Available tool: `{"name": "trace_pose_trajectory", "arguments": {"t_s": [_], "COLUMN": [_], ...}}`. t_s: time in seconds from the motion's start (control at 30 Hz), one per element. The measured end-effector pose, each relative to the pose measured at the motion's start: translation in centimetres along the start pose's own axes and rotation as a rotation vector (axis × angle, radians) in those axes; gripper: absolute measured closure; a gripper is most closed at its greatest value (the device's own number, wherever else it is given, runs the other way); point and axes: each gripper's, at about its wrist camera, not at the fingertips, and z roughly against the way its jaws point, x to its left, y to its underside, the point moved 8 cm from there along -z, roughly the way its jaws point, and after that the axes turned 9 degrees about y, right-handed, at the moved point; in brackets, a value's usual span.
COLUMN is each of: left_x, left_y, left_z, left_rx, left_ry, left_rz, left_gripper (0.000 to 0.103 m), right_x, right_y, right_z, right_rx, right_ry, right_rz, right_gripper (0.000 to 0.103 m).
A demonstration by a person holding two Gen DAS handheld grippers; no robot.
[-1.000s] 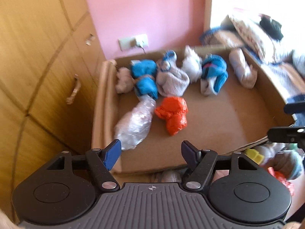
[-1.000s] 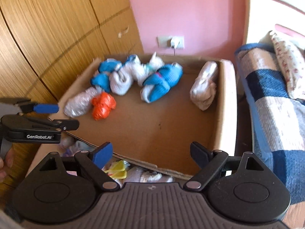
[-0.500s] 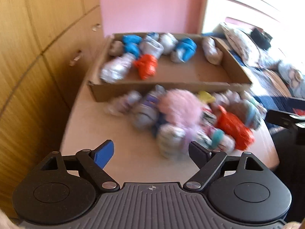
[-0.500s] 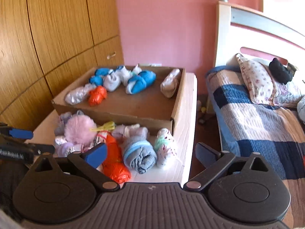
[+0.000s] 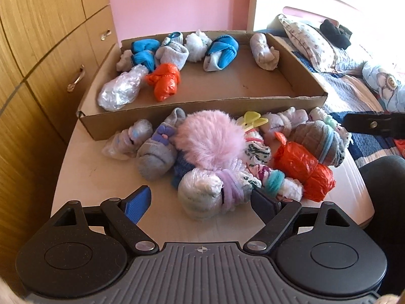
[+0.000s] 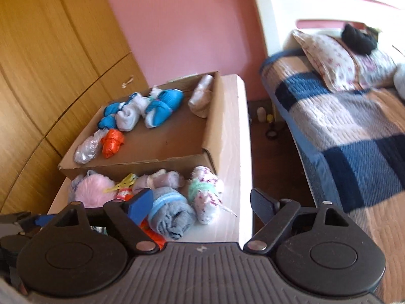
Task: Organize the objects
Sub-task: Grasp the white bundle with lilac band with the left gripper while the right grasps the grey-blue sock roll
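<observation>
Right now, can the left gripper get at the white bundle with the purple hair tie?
Probably yes. The left gripper is open, and the white bundle with the purple hair tie lies right ahead between its fingers, nothing lying over it.

We see a wooden wardrobe [image 5: 45, 50] at left and a pink wall [image 6: 177, 25] behind. At right we note a bed with a checked quilt [image 6: 354, 136], a floral pillow [image 6: 336, 60] and a black item [image 6: 357, 38] on it.
</observation>
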Motion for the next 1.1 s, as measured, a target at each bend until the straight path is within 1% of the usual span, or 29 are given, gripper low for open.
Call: {"name": "trace_pose_trajectory", "arguments": {"t_s": [0.13,0.17,0.2,0.3,0.33,0.43,0.53,0.63,0.73,0.77,0.83,0.93,1.03,1.1], "left_x": [-0.4,-0.4,-0.3,0.1,0.2,0.4,0.6,1.3,2.4,2.9,3.6,3.8,3.2,2.5], "left_y": [0.1,0.1,0.0,-0.3,-0.3,-0.1,0.2,0.4,0.8,1.0,1.5,1.7,1.2,0.8], "left_z": [0.2,0.0,-0.2,-0.5,-0.7,-1.2,-1.3,-0.8,0.1,0.3,0.7,0.9,0.9,0.7], "left_rx": [-0.006,-0.002,-0.001,-0.006,-0.005,0.005,0.009,0.009,0.005,0.004,0.010,0.010,-0.001,-0.014], "left_ry": [0.017,0.017,0.018,0.018,0.022,0.038,0.043,0.044,0.015,0.011,0.006,0.006,0.007,-0.007], "left_rz": [0.007,0.006,0.009,0.026,0.034,0.045,0.052,0.076,0.086,0.095,0.109,0.108,0.088,0.045], "left_gripper": [0.013,0.013,0.013,0.013,0.013,0.020,0.026,0.026,0.025,0.025,0.024,0.024,0.022,0.018], "right_x": [1.9,2.3,2.7,3.7,4.0,4.2,4.6,5.7,6.7,6.9,6.9,5.8,4.8,4.7], "right_y": [0.3,0.4,0.4,0.6,0.8,1.1,1.5,2.3,3.2,3.4,3.2,2.4,1.9,1.9], "right_z": [-0.2,-0.1,0.2,1.2,1.1,0.4,-0.1,0.2,1.1,1.5,2.2,2.0,0.9,0.5], "right_rx": [-0.001,-0.007,-0.028,-0.069,-0.061,-0.018,0.033,0.070,0.108,0.107,0.068,0.041,0.055,0.065], "right_ry": [-0.019,-0.024,-0.022,-0.044,-0.045,-0.054,-0.088,-0.157,-0.218,-0.226,-0.207,-0.162,-0.126,-0.121], "right_rz": [0.092,0.108,0.129,0.181,0.196,0.204,0.208,0.239,0.240,0.241,0.249,0.189,0.133,0.121], "right_gripper": [0.025,0.029,0.031,0.032,0.032,0.033,0.034,0.034,0.033,0.032,0.027,0.026,0.026,0.026]}}
